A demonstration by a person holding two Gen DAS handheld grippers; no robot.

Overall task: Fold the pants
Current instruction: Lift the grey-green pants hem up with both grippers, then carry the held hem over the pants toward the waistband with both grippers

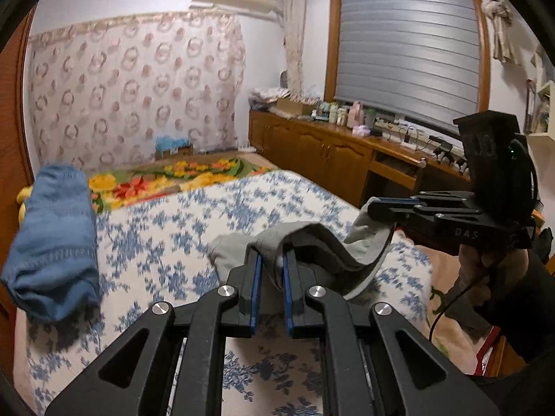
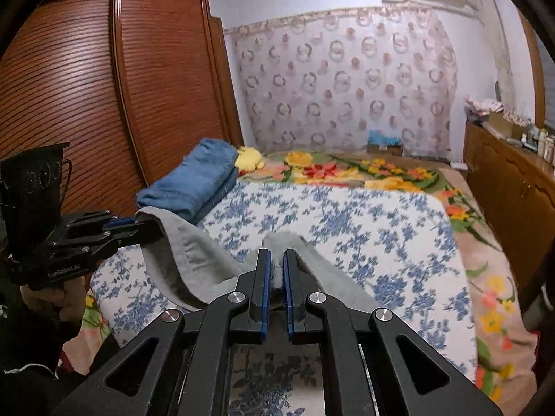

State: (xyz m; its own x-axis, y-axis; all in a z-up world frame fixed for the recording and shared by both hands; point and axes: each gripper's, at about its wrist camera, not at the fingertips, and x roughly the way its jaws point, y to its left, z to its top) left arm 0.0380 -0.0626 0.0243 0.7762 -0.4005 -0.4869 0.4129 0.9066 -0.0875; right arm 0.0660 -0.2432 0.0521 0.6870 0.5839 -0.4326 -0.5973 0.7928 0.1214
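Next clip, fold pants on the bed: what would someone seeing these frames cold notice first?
Two black grippers, the left gripper and the right gripper, each with jaws shut on the grey pants, hold the cloth slung between them above the blue-flowered bedspread. Next, folded blue jeans lie at the bed's far left edge, beside the brown slatted wardrobe.

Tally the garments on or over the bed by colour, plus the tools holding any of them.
Grey pants, held up by both tools: 1
Blue folded jeans lying on the bed: 1
Tools shut on the grey pants, left tool and right tool: 2
Total: 4
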